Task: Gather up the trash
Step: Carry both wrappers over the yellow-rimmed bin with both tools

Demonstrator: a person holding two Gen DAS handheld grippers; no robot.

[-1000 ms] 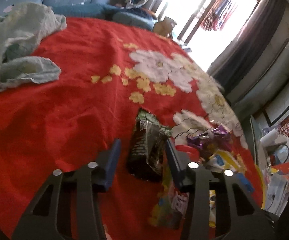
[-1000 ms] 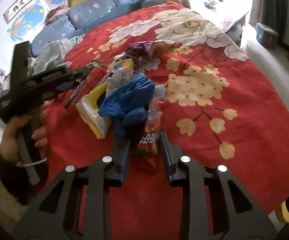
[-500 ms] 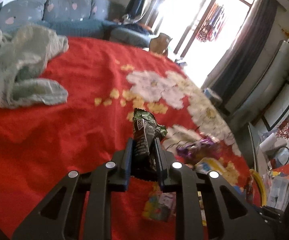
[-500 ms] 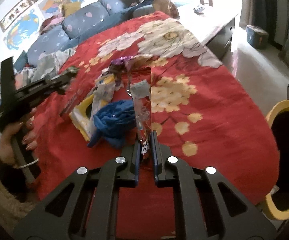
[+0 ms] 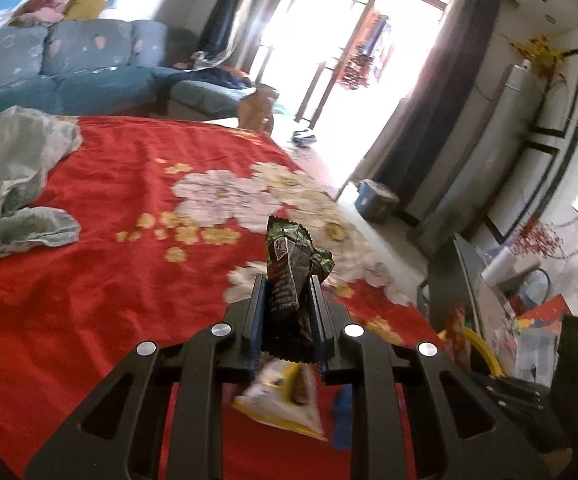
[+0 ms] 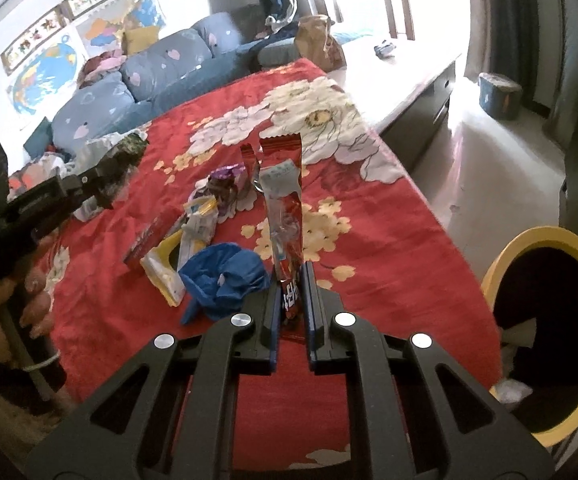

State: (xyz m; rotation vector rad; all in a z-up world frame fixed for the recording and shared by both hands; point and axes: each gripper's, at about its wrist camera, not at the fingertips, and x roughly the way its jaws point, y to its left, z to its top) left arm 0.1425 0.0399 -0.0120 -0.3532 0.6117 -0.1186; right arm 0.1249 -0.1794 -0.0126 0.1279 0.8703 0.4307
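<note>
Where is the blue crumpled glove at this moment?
In the right wrist view the blue glove lies on the red tablecloth, just left of the right gripper and beside the yellow wrapper.

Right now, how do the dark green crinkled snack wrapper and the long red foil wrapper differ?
The dark green crinkled snack wrapper is short and crumpled; the long red foil wrapper is flat and stands tall, torn open at the top. The green one is clamped in the left hand-held gripper, the red one in the right hand-held gripper. Both are lifted off the red floral tablecloth.
</note>
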